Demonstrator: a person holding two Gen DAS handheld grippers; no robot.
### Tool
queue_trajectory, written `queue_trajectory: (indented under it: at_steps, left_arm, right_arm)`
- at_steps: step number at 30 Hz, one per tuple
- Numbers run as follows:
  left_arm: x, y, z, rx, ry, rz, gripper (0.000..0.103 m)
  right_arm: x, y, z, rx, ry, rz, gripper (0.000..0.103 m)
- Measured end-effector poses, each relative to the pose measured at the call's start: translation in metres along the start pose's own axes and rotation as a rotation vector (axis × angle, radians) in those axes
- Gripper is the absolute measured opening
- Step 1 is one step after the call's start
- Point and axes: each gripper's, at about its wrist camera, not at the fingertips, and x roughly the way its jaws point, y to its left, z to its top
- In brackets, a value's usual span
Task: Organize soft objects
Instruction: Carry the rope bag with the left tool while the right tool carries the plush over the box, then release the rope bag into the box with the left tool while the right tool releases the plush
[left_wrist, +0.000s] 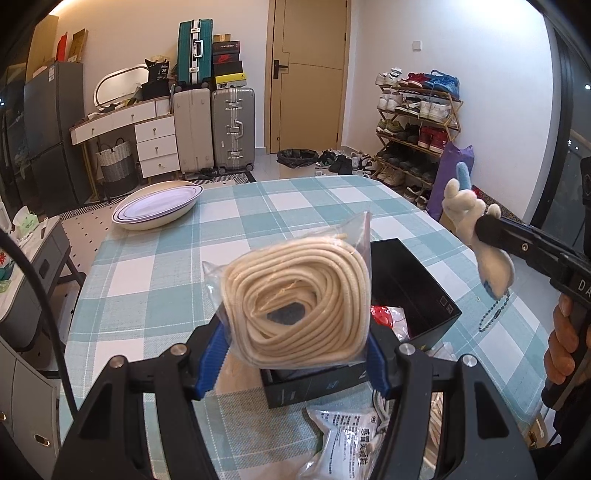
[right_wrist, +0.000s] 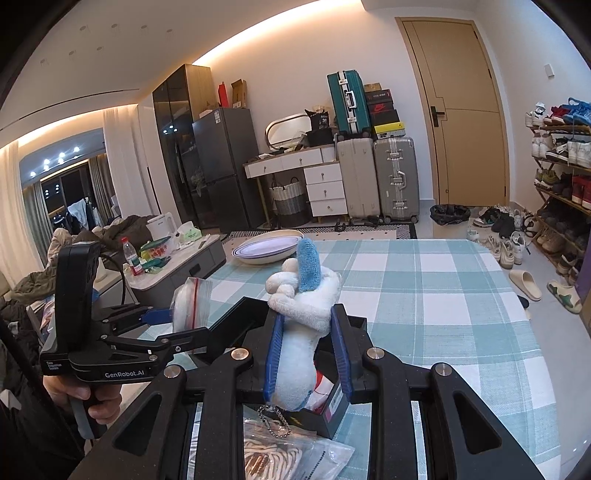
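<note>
My left gripper (left_wrist: 295, 354) is clamped on a clear, crinkly plastic bag of cream rope (left_wrist: 299, 299) wound in a thick coil, held above the near end of a matte black box (left_wrist: 410, 280) on the teal checked tablecloth (left_wrist: 155, 273). My right gripper (right_wrist: 308, 354) pinches a fluffy white plush toy (right_wrist: 306, 306) with a blue terry tuft, its ball chain (right_wrist: 275, 419) dangling over the box.
</note>
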Motion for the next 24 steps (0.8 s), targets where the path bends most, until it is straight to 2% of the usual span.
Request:
queue_trajectory:
  at_steps: [11,24]
  left_arm:
    - [0.031,-0.01,0.007,0.033,0.031,0.009,0.063]
    - [0.059,-0.023,0.005,0.098,0.08,0.029,0.063]
  right_arm:
    - [0.039,-0.003,-0.001,-0.011,0.057,0.008,0.026]
    - [0.082,-0.009,-0.016,-0.059,0.152,-0.035,0.026]
